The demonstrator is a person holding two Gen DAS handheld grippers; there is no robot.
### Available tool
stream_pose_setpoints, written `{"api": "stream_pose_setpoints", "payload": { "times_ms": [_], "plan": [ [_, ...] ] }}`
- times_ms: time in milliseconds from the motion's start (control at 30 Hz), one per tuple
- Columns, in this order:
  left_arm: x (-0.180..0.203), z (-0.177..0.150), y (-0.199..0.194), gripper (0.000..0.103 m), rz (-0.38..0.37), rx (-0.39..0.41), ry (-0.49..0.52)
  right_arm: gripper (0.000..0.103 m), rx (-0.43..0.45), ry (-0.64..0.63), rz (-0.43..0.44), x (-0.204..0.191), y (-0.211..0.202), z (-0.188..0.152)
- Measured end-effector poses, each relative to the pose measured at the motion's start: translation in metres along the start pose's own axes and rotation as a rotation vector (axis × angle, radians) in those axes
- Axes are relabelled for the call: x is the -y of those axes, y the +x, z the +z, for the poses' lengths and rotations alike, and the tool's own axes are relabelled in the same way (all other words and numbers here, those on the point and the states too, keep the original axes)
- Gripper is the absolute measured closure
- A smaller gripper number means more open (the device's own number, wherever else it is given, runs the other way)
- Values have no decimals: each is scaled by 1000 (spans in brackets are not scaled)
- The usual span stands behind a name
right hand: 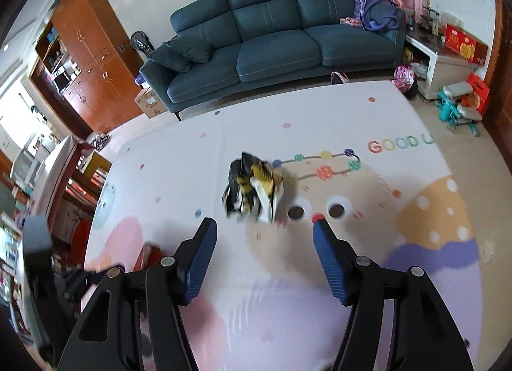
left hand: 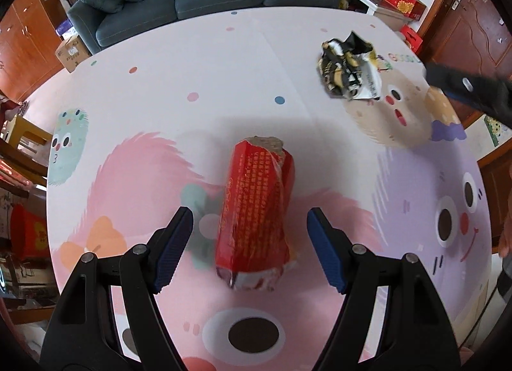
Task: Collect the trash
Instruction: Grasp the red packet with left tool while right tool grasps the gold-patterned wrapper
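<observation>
Here two trash items are counted on the counter (left hand: 256,60): one red carton (left hand: 256,211), long axis pointing away, between the released left claw (left hand: 249,222); one crumpled wrapper (right hand: 252,191) ahead of the released right claw (right hand: 264,233).

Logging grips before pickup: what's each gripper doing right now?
Left gripper: open, straddling the red wrapper, not gripping.
Right gripper: open, empty, crumpled black-and-yellow wrapper ahead.

Home living room, blue sofa (right hand: 272,35), wooden cabinets (right hand: 92,60)

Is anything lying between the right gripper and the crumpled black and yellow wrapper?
No. In the right wrist view, only bare printed tablecloth separates the open right gripper from the crumpled wrapper.
</observation>
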State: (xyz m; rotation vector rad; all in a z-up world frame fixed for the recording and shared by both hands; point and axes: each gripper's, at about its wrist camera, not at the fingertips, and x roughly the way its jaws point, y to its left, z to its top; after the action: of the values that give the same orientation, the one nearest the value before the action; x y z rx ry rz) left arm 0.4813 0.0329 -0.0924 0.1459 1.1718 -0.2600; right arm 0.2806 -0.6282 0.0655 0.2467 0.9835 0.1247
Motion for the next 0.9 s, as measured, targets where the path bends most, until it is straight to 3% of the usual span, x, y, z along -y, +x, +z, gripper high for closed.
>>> {"api": "stream_pose_setpoints", "payload": {
  "times_ms": [233, 400, 533, 567, 600, 833, 900],
  "plan": [
    [-14, 9, 26, 32, 1, -12, -41, 37, -25, 15, 0, -3, 65, 25],
    [-25, 17, 35, 56, -25, -3, -99, 37, -44, 7, -19, -6, 102, 32],
    [-35, 21, 38, 59, -45, -11, -149, 38, -48, 20, -2, -3, 126, 32],
    [-36, 20, 39, 59, -46, -10, -154, 45, -50, 21, -5, -3, 128, 31],
    [-35, 21, 40, 59, -45, -7, -158, 61, -61, 18, -16, -3, 134, 29],
    [-39, 15, 37, 63, -8, 28, -191, 68, -67, -16, 3, -12, 123, 9],
    [-39, 10, 25, 72, -3, 52, -198, 68, -61, -27, 21, -13, 109, 0]
  ]
}}
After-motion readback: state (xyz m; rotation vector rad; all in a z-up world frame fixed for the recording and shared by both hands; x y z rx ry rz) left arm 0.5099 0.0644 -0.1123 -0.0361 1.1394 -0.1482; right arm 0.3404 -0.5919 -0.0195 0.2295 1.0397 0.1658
